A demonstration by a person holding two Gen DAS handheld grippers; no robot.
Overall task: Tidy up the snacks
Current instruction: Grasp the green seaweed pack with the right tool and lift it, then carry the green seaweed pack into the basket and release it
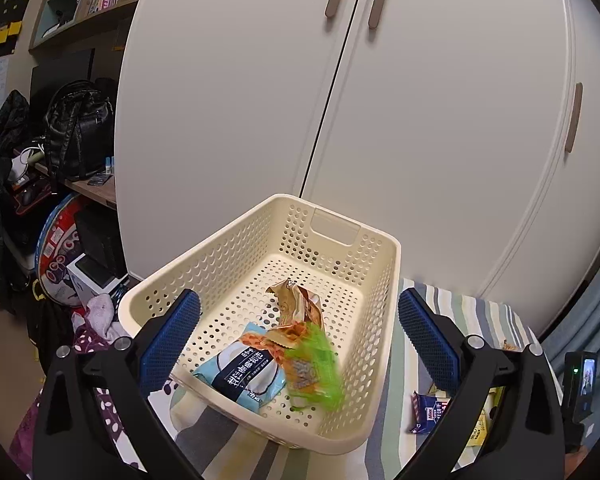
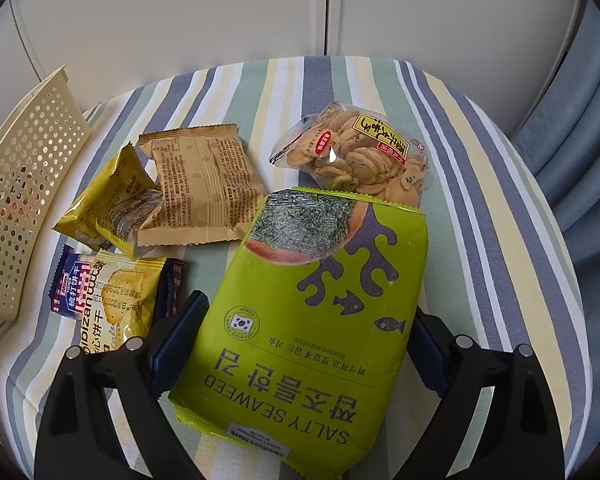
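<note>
- White wardrobe doors [image 1: 380, 100] rise behind a striped cloth [image 2: 480, 200].
- Left view: left gripper [image 1: 298, 330] gapes wide and empty above the basket [image 1: 380, 280]; a blurred green packet [image 1: 316, 364] sits inside.
- Right view: right gripper [image 2: 296, 344] points level, its fingers touching both sides of the seaweed bag [image 2: 312, 312], right of the basket.

left tool [image 1: 298, 330]: black arms | blue textured pads | silver screws | right tool [image 2: 300, 340]: same
</note>
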